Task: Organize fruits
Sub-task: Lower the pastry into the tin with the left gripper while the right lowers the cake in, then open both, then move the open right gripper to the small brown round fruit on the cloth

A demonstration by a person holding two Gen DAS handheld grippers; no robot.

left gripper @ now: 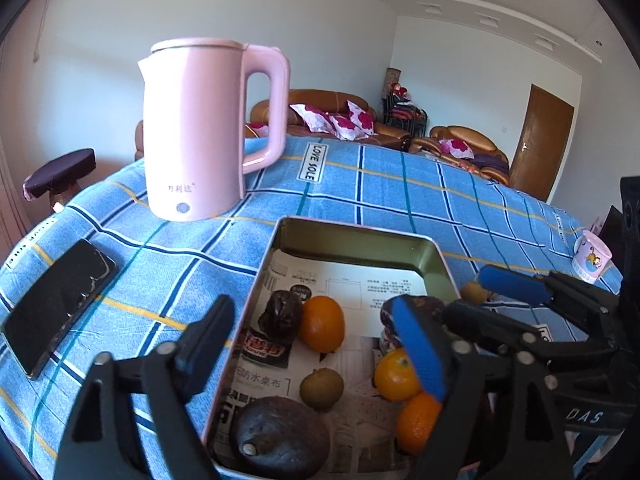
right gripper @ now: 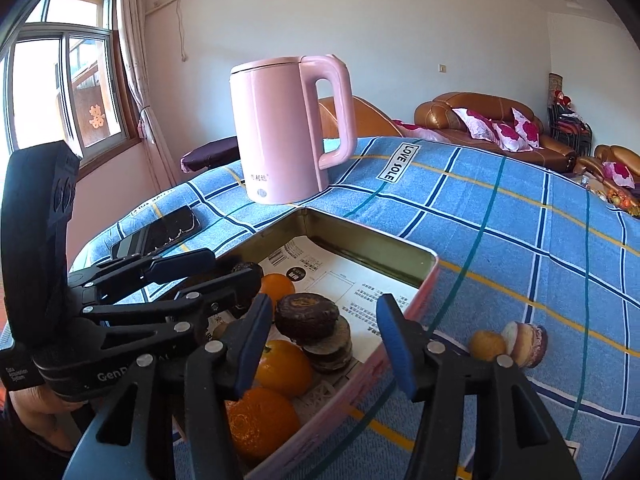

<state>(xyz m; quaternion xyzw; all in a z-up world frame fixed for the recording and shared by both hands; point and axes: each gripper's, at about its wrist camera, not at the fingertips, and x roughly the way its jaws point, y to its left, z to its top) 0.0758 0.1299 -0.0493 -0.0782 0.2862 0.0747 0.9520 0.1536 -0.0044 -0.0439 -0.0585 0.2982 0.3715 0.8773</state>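
Note:
A metal tin tray (left gripper: 352, 240) lined with printed paper sits on the blue plaid cloth. It holds oranges (left gripper: 321, 323), a small green-brown fruit (left gripper: 322, 388), a dark avocado-like fruit (left gripper: 280, 436) and a dark dried fruit (left gripper: 282, 316). My left gripper (left gripper: 316, 344) is open and empty above the tray's near end. My right gripper (right gripper: 326, 344) is open and empty over the tray's right edge (right gripper: 424, 280), near stacked dark round cakes (right gripper: 316, 328) and oranges (right gripper: 284, 368). A small yellow fruit (right gripper: 487, 345) lies on the cloth outside the tray.
A pink kettle (left gripper: 200, 128) stands behind the tray. A black phone (left gripper: 56, 304) lies at the left. A sliced pastry (right gripper: 526, 342) lies beside the yellow fruit. A small printed cup (left gripper: 592, 258) stands at the far right. Sofas line the far wall.

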